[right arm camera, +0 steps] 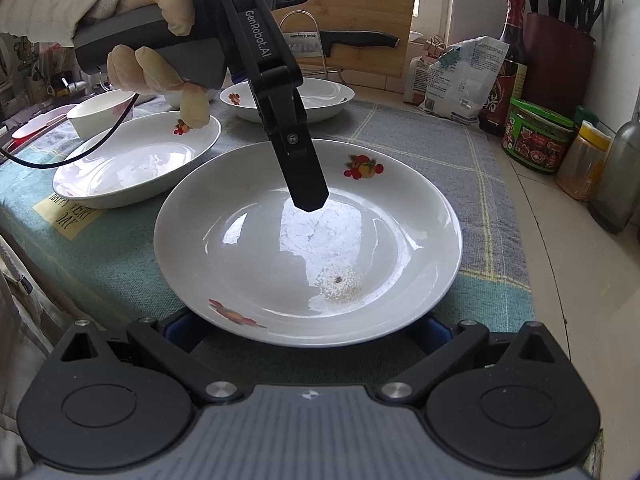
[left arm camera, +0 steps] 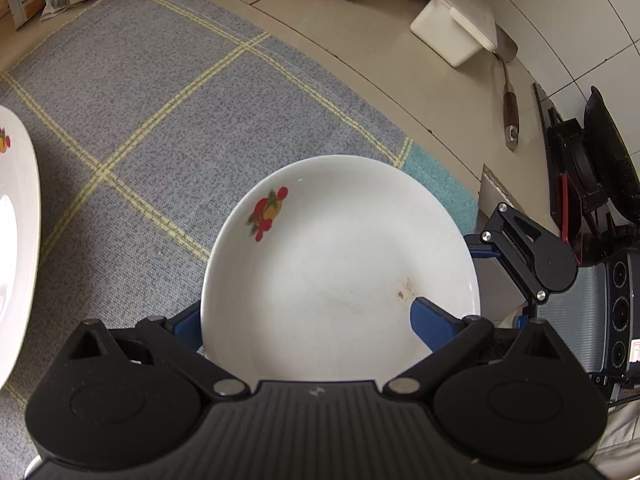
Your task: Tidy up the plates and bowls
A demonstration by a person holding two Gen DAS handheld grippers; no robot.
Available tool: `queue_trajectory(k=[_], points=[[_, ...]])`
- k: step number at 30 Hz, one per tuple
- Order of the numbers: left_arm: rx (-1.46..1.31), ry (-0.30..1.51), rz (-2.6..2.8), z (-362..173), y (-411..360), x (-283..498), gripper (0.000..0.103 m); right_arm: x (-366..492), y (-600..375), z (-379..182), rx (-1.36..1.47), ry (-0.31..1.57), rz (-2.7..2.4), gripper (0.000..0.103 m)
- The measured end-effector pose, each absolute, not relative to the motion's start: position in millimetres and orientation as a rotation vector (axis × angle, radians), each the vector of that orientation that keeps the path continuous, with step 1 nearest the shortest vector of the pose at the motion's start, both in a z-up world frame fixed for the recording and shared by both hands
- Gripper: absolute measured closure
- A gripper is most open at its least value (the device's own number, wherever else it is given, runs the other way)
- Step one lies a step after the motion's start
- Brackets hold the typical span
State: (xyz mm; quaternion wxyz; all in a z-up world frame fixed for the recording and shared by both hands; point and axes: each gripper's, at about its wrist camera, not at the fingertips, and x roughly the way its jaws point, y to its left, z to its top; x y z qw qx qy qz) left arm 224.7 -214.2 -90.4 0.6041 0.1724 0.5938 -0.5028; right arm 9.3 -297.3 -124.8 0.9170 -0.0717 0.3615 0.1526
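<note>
A white plate with fruit prints (right arm camera: 308,248) lies on the checked cloth; it also shows in the left wrist view (left arm camera: 340,268). My left gripper (left arm camera: 308,320) has one blue finger (left arm camera: 432,322) inside the plate and the other under its rim, so it looks shut on the rim; its dark finger (right arm camera: 304,176) shows over the plate in the right wrist view. My right gripper (right arm camera: 304,328) is open, its blue fingers (right arm camera: 434,336) spread at the plate's near edge. It also shows in the left wrist view (left arm camera: 528,256). Two more plates (right arm camera: 136,160) (right arm camera: 320,100) and a bowl (right arm camera: 104,112) stand behind.
Jars (right arm camera: 536,136), bottles (right arm camera: 508,64), a bag (right arm camera: 456,80) and a knife block (right arm camera: 560,52) line the right counter. A knife rack (right arm camera: 320,44) and cutting board stand at the back. A white box (left arm camera: 456,24), a spatula (left arm camera: 510,100) and a stove (left arm camera: 592,168) show in the left wrist view.
</note>
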Motion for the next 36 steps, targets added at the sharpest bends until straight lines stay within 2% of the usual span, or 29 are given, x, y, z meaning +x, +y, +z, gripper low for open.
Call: queue_trajectory(k=[14, 36], points=[[0.380, 1.418, -1.178, -89.5, -214.7, 230.8, 0.003, 15.4, -296.7, -122.0, -0.156, 0.776, 0.323, 0.000], [0.353, 1.352, -1.167, -69.0, -209.3, 234.2, 0.003, 26.7, -297.0, -109.2, -0.183, 0.799, 0.324, 0.000]])
